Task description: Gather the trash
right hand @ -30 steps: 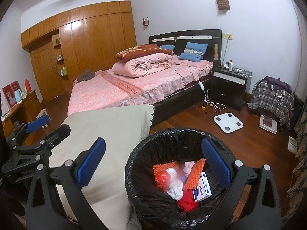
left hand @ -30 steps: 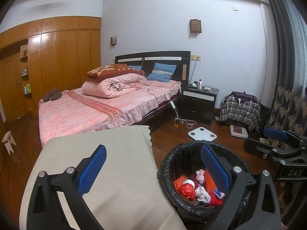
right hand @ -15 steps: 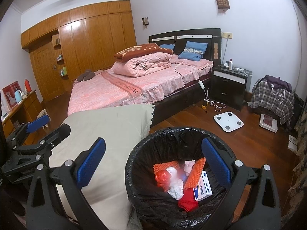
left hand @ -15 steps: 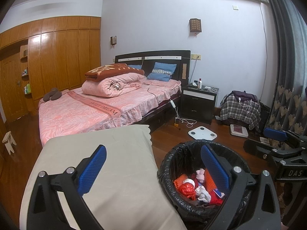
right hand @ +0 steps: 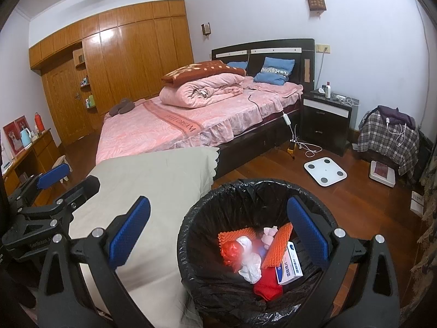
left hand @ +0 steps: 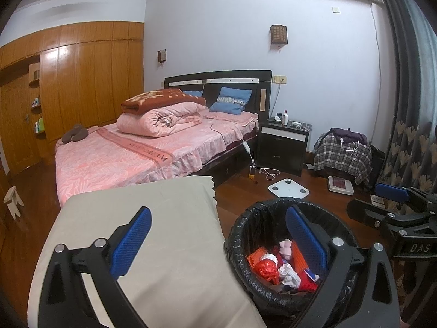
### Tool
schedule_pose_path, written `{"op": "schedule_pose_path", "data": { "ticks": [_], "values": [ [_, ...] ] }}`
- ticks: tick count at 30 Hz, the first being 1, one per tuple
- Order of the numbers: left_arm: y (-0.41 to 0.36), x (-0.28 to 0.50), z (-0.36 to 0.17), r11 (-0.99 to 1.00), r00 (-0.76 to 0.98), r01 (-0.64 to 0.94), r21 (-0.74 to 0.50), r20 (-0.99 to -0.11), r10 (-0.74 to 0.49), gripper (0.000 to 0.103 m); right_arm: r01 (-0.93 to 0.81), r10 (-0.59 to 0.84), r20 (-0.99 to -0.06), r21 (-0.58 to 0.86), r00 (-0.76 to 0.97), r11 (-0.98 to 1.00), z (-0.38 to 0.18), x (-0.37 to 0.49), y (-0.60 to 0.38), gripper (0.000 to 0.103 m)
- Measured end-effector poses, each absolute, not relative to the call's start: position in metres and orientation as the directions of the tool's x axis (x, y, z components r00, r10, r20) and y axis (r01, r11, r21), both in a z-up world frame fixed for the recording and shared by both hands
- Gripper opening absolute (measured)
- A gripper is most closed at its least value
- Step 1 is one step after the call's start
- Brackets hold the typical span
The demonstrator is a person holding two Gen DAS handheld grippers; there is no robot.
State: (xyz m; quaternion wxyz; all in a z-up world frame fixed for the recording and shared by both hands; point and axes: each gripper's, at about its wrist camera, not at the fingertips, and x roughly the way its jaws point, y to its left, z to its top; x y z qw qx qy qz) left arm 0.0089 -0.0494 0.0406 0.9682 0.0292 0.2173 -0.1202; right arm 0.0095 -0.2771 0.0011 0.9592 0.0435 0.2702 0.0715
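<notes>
Both wrist views look forward and slightly down across a bedroom toward the pink-covered bed [left hand: 153,150] [right hand: 191,120]. The left view sits over the beige cloth-covered worktop [left hand: 164,232]; the right sits close above the black-lined round trash bin [right hand: 262,218]. Both share bed, worktop and bin.

We see a bed [right hand: 191,125] with pink sheets, a rolled pink quilt [right hand: 202,88] and a brown folded blanket [right hand: 203,68] on top of it, two blue pillows [right hand: 274,71] at the dark headboard. Beside the bed stands a black nightstand [right hand: 325,117]; a white scale [right hand: 325,171] lies on the wood floor near it. A beige cloth [left hand: 142,235] covers the near surface, and wooden wardrobes [left hand: 90,76] line the far wall
</notes>
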Motion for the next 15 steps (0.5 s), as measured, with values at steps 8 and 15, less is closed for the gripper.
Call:
{"op": "schedule_pose_path", "data": {
  "ticks": [8,15],
  "values": [
    [-0.0441,0.0097,0.0379,0.97,0.874,0.241,-0.001,-0.434,-0.218,0.097,-0.113,0.161,-0.516,0.123,0.841,0.986,-0.003,0.0086,-0.2757,0.097],
    [-0.0448,0.0103,0.0331,0.97,0.871,0.245,0.002,-0.44,-0.219,0.097,-0.114,0.163,-0.516,0.125,0.841,0.986,-0.0052,0.0085,-0.2756,0.097]
  ]
}}
